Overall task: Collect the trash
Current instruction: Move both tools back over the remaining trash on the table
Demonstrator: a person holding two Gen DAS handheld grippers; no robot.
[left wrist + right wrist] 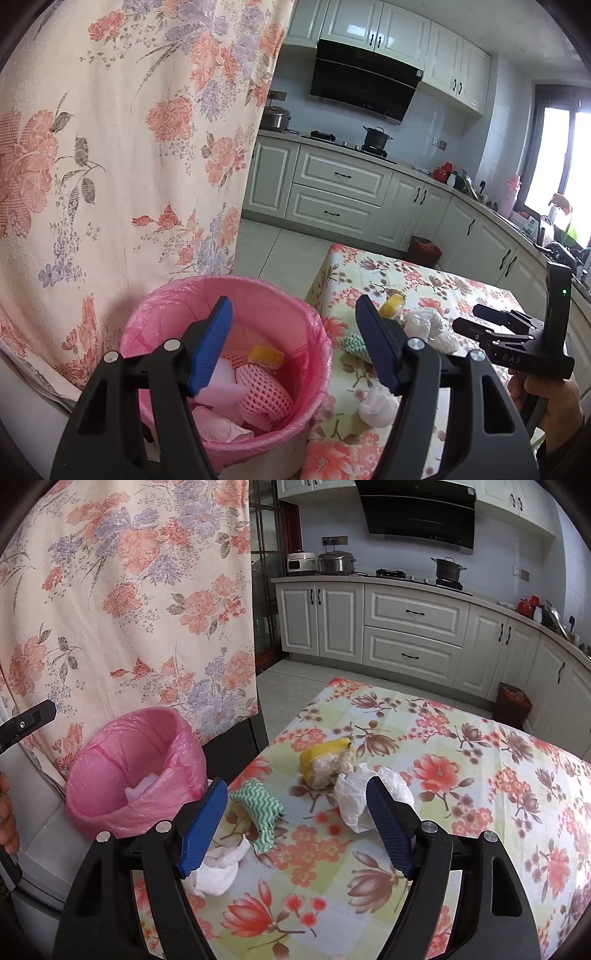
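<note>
Right gripper point(297, 827) fingers apart, empty, above green zigzag cloth point(260, 812) beside pink-lined bin point(110, 805); left gripper point(293, 341) likewise apart over bin; suggest straddling cloth fully before closing.

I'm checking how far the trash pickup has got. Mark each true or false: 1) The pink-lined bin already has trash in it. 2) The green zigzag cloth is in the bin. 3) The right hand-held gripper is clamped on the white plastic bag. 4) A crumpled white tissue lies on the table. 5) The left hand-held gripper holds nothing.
1) True: the pink-lined bin holds foam netting and other scraps.
2) False: the green zigzag cloth lies on the table.
3) False: the right hand-held gripper is open, with the white plastic bag untouched.
4) True: crumpled white tissue.
5) True: the left hand-held gripper is open, empty.
</note>
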